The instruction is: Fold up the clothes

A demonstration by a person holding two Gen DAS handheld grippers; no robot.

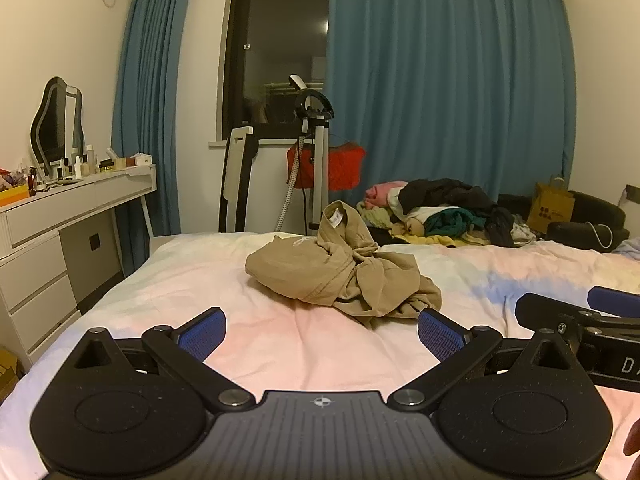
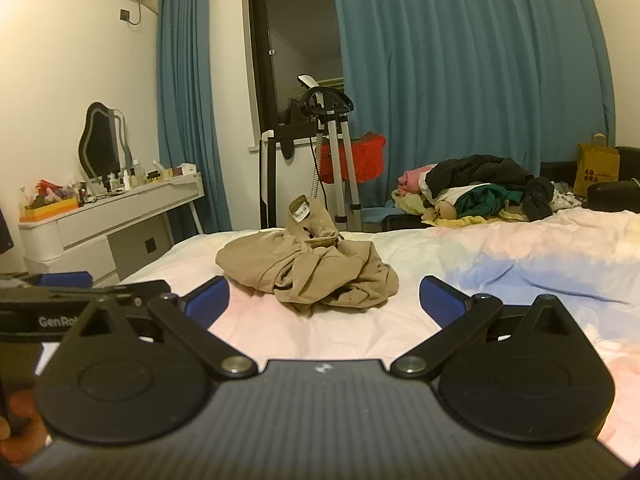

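A crumpled tan garment (image 1: 344,272) lies in a heap on the pale bed sheet (image 1: 200,276), its neck tag sticking up. My left gripper (image 1: 322,334) hovers just short of it, jaws wide open, nothing between the blue pads (image 1: 202,336). In the right wrist view the same tan garment (image 2: 308,268) sits ahead of my right gripper (image 2: 324,300), which is open and empty too. The right gripper's fingertips (image 1: 616,300) show at the right edge of the left wrist view, and the left gripper's fingertips (image 2: 66,280) at the left edge of the right one.
A pile of mixed clothes (image 1: 444,212) lies at the far side of the bed. A garment steamer stand (image 1: 316,152) with a red garment stands by the window. A white dresser (image 1: 76,208) with bottles and a mirror lines the left wall. A paper bag (image 1: 552,200) sits far right.
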